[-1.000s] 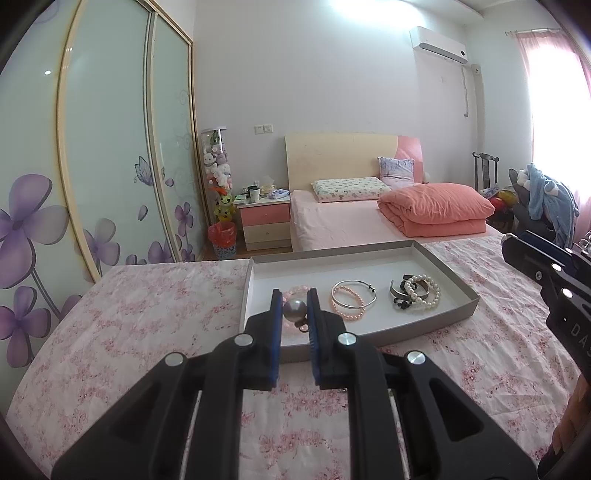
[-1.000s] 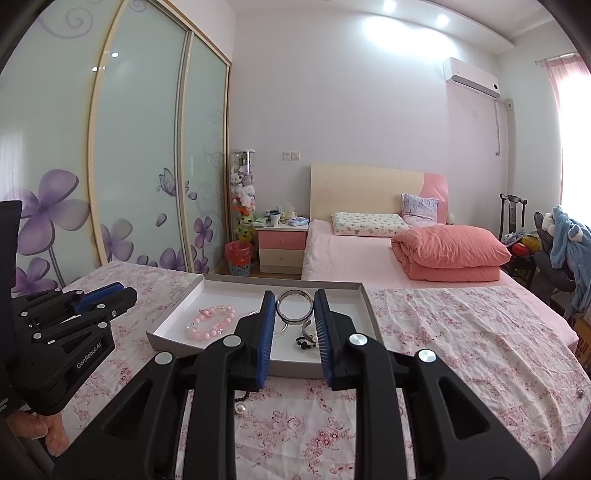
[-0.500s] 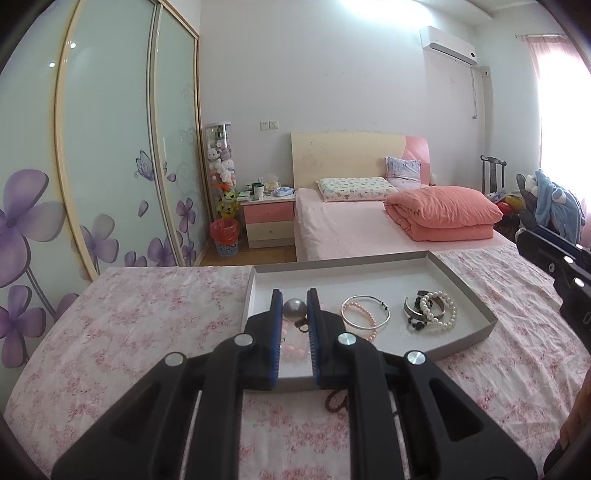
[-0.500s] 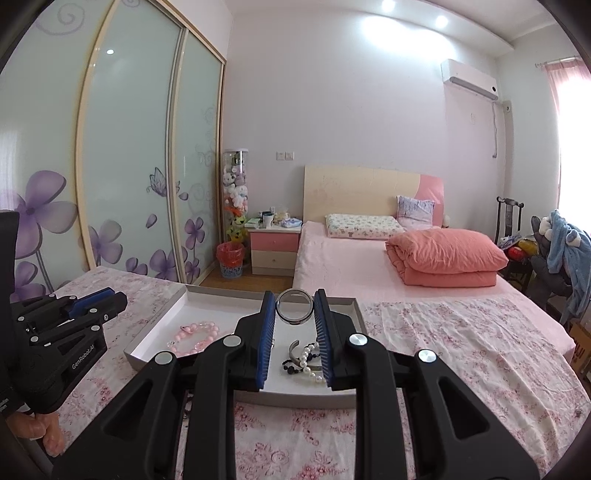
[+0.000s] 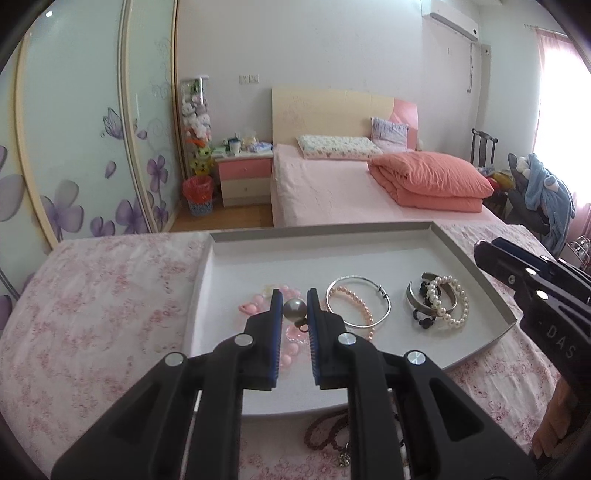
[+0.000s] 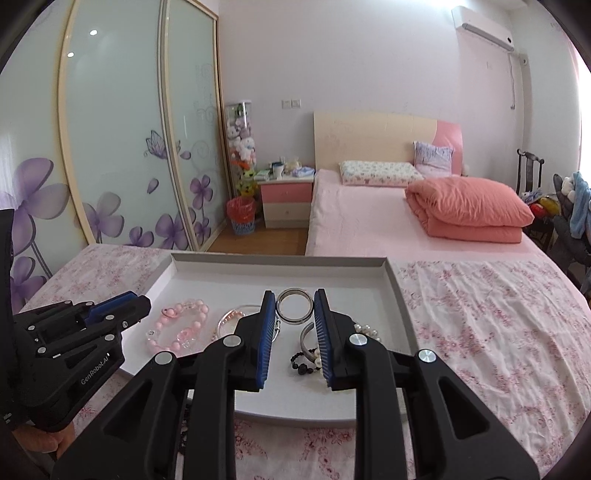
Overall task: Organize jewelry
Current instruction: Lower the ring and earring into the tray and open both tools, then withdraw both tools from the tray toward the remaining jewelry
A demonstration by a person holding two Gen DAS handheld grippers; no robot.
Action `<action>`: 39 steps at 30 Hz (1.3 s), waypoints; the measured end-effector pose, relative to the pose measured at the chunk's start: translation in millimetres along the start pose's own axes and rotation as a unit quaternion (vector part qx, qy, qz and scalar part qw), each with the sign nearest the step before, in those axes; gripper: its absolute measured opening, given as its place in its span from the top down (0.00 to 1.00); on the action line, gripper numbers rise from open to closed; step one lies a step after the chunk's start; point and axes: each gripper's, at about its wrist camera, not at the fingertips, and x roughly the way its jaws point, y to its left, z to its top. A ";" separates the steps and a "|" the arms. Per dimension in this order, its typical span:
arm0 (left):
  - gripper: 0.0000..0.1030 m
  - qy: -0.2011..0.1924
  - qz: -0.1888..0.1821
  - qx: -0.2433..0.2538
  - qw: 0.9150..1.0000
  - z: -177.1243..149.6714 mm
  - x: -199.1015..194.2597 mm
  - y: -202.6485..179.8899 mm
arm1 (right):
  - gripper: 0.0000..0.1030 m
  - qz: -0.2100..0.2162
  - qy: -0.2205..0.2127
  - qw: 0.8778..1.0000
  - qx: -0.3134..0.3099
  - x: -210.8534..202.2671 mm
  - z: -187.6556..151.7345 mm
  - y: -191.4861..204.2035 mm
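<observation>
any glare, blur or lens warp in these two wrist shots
Left wrist view: window at right blown out white, wardrobe doors bowed by the fisheye, pearl bead sharp. Right wrist view: ceiling lights mirrored as bright spots on the wardrobe glass, dark corners, metal ring crisp, no motion blur.

Bright daylight, sharp, fisheye-warped edges
</observation>
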 end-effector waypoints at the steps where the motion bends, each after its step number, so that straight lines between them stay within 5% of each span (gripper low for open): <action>1: 0.86 0.007 -0.001 -0.001 1.000 -0.5 6.0 0.4 | 0.78 0.001 0.007 1.000 0.003 5.4 -0.8 -0.9; 11: 0.79 0.027 -0.007 0.000 1.000 -1.1 31.2 -2.6 | 0.77 0.007 0.043 0.999 0.017 28.9 -5.7 -11.0; 15: 0.65 0.033 -0.013 -0.022 0.999 -1.0 32.5 5.7 | 0.58 0.006 0.048 0.999 0.024 31.2 -6.4 -12.9; 28: 0.59 0.034 -0.030 -0.110 0.993 0.1 2.2 58.6 | 0.58 0.005 0.050 0.998 0.031 0.4 -16.1 -20.9; 35: 0.58 0.034 -0.030 -0.108 0.993 -14.4 -26.3 67.6 | 0.58 0.039 0.092 0.995 0.022 -18.6 -40.3 -6.7; 39: 0.49 0.035 -0.017 -0.084 0.996 -28.5 -42.3 64.7 | 0.58 0.072 0.132 0.989 0.001 -23.8 -57.1 7.9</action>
